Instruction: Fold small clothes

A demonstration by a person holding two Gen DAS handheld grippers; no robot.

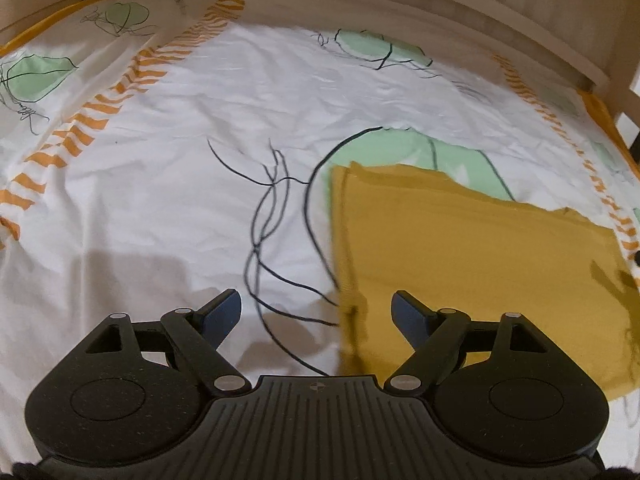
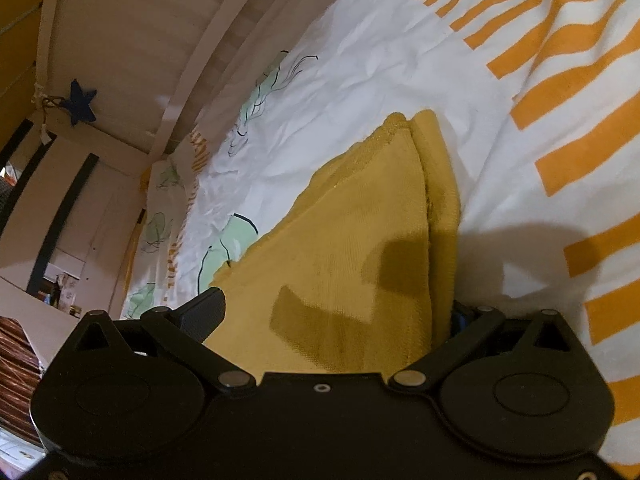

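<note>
Bed [image 1: 168,184] sheet is loose: your spread, empty left fingers [image 1: 224,312] could snag it instead of cloth [image 1: 460,240]; right fingers [image 2: 208,312] straddle cloth, wide.

One mustard-yellow garment [image 1: 460,240] lies on the bed, folded over on itself. Two grippers are out: the left one [image 1: 316,312] and the right one [image 2: 336,312]. One patterned bedsheet [image 1: 200,120] covers the mattress, one pillow [image 1: 100,28] sits at the head, and one blue star [image 2: 82,102] hangs nearby.
</note>
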